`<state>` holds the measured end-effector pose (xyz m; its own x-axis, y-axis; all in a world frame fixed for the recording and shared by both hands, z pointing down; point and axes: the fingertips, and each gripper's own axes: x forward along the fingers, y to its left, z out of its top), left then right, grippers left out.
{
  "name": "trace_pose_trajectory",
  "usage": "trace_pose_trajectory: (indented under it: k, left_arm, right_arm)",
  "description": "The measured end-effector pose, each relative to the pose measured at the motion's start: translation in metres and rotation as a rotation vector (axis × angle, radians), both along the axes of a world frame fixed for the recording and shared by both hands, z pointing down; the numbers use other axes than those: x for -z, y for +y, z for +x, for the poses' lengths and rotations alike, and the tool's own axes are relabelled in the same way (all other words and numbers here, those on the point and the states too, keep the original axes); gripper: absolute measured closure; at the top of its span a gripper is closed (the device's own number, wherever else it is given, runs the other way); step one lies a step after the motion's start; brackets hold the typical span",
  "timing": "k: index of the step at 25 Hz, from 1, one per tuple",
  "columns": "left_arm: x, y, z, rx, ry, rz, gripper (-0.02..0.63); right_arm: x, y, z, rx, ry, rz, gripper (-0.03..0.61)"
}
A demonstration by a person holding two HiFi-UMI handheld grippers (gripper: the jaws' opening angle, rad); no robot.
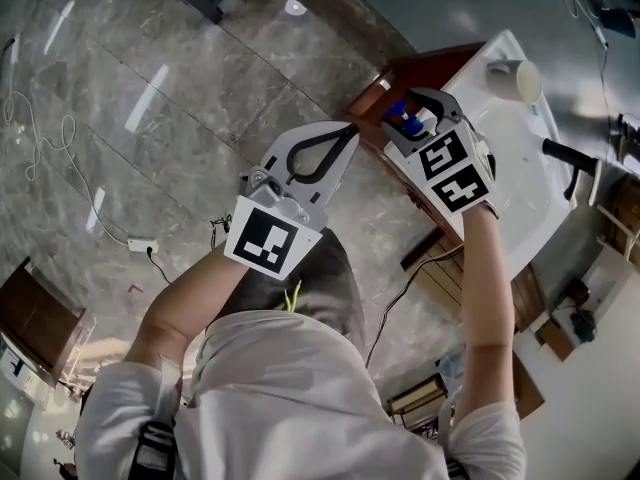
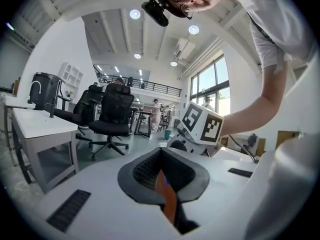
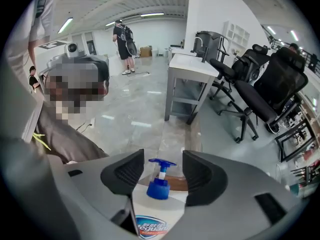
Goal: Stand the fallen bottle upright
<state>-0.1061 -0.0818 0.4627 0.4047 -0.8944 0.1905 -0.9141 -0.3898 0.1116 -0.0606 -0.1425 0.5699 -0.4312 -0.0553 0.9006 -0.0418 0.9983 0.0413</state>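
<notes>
- pads of the right gripper spread wide, pressing on nothing.
- between them, clear of both: blue pump head of a white plastic bottle with a blue label.
- bottle lying on its side on a white tabletop, label up, pump toward the table's edge, just beside a brown wooden cabinet.
- fingers of the left gripper pressed together, nothing held, off the table's edge, above a grey stone floor.
</notes>
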Motion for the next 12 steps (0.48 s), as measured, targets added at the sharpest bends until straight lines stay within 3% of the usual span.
trace_pose_trajectory:
  k: [7,12]
  left_arm:
    - [-0.007,-0.003,-0.007,-0.013,0.018,-0.009,0.596]
    - [-0.010,-0.008,-0.008,-0.021,0.027,-0.016,0.597]
  right_arm:
    - [-0.019,-0.004,-0.004,0.051,0.088,-0.008,0.345]
    - [-0.031,-0.002,0.002,0.090,0.170,-0.067,0.347]
